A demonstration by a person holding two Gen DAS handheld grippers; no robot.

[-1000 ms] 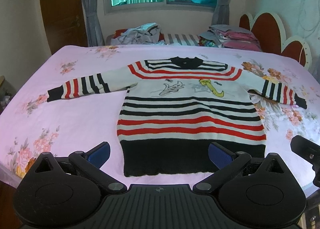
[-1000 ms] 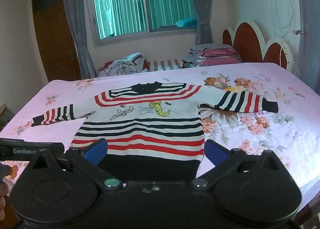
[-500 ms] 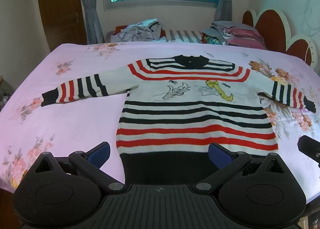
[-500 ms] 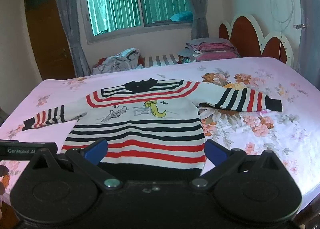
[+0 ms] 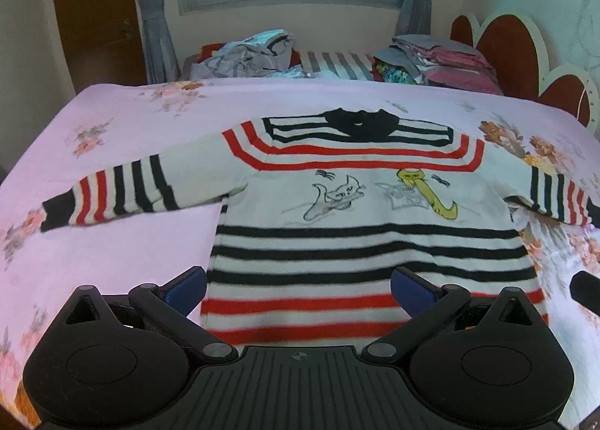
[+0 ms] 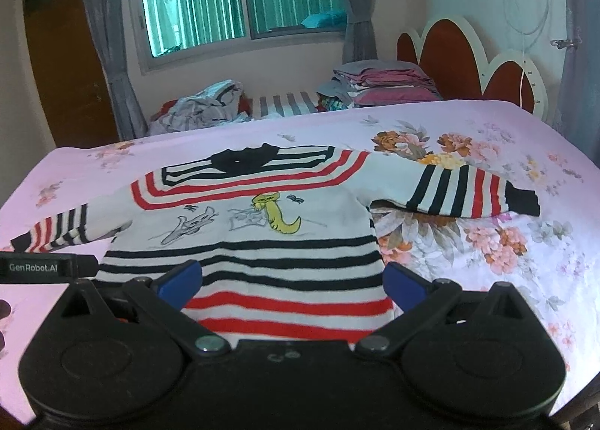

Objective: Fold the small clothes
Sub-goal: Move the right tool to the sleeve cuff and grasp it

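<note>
A small striped sweater (image 5: pixel 360 227) (image 6: pixel 258 242), white with black and red bands and cartoon cats on the chest, lies flat and face up on the pink floral bedsheet (image 5: pixel 112 250), both sleeves spread outward. My left gripper (image 5: pixel 298 289) hovers open above the sweater's lower red stripes, blue pads wide apart, holding nothing. My right gripper (image 6: pixel 292 281) is also open over the lower body of the sweater, empty. The hem is hidden beneath both gripper bodies. The other gripper's black body (image 6: pixel 45 266) shows at the left edge of the right wrist view.
A heap of unfolded clothes (image 5: pixel 247 54) and a stack of folded ones (image 5: pixel 442 58) sit past the far edge of the bed. A red and white headboard (image 5: pixel 525 47) stands at the right. Bare sheet (image 6: pixel 487 242) lies on both sides of the sweater.
Both grippers have moved forward and lower over the sweater; its black hem has passed out of sight under them. Both stay open.
</note>
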